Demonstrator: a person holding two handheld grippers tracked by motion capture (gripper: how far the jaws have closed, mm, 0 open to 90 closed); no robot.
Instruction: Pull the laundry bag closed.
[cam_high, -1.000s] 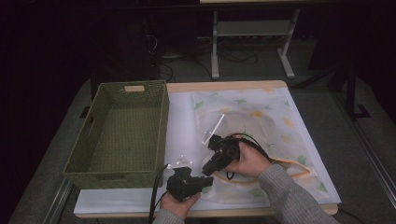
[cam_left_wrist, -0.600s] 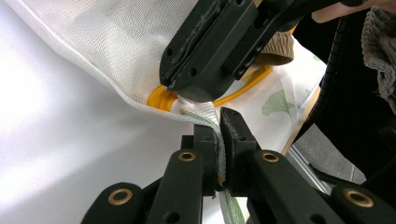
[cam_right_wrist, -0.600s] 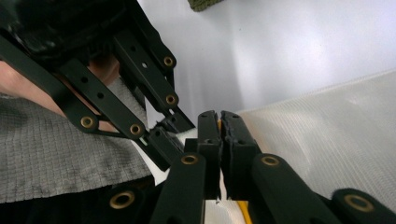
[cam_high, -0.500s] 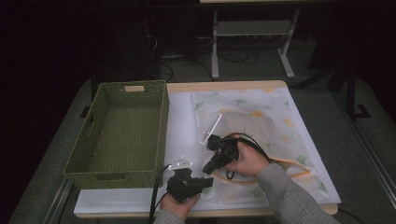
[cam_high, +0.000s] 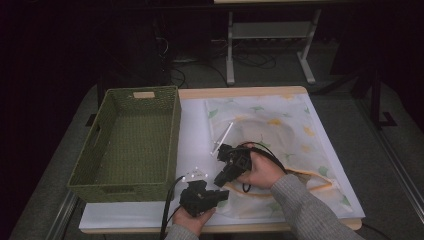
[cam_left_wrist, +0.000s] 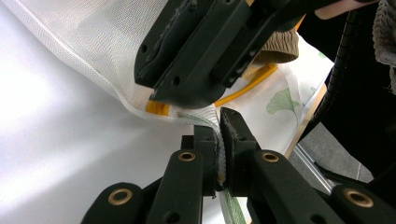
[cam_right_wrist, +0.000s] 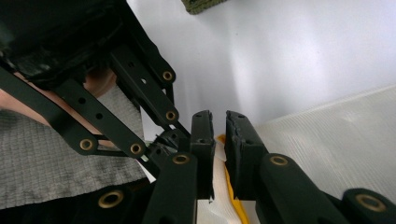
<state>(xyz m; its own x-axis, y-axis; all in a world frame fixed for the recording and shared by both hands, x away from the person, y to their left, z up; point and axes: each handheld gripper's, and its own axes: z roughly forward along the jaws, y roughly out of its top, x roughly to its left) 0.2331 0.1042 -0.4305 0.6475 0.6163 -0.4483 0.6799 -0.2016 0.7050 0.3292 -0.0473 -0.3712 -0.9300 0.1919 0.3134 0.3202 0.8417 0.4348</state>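
A dark room surrounds a white surface (cam_high: 195, 130) with a pale wooden edge; a metal stand rises on the floor beyond it. At the left sits one green woven basket (cam_high: 127, 142), its bottom bare. Just right of its near corner lies a small clear bit of plastic (cam_high: 196, 174), too small to make out. At the near edge the left tool (cam_high: 220, 194) points right, its jaws pinched shut on the near-left hem of a white mesh bag (cam_high: 280, 130) with green leaf print and orange trim (the left gripper view shows the fabric squeezed between the pads). Just beyond it the right tool (cam_high: 220, 180) angles down toward the same corner, its jaws narrowed on the orange-trimmed edge (cam_right_wrist: 219, 186). The bag spreads flat over the right half of the surface, something rounded showing faintly inside. One thin white stick (cam_high: 221, 139) lies on the bag's left part. Compared with a second ago, both tools sit nearly where they were. Two tools, one basket, one bag.
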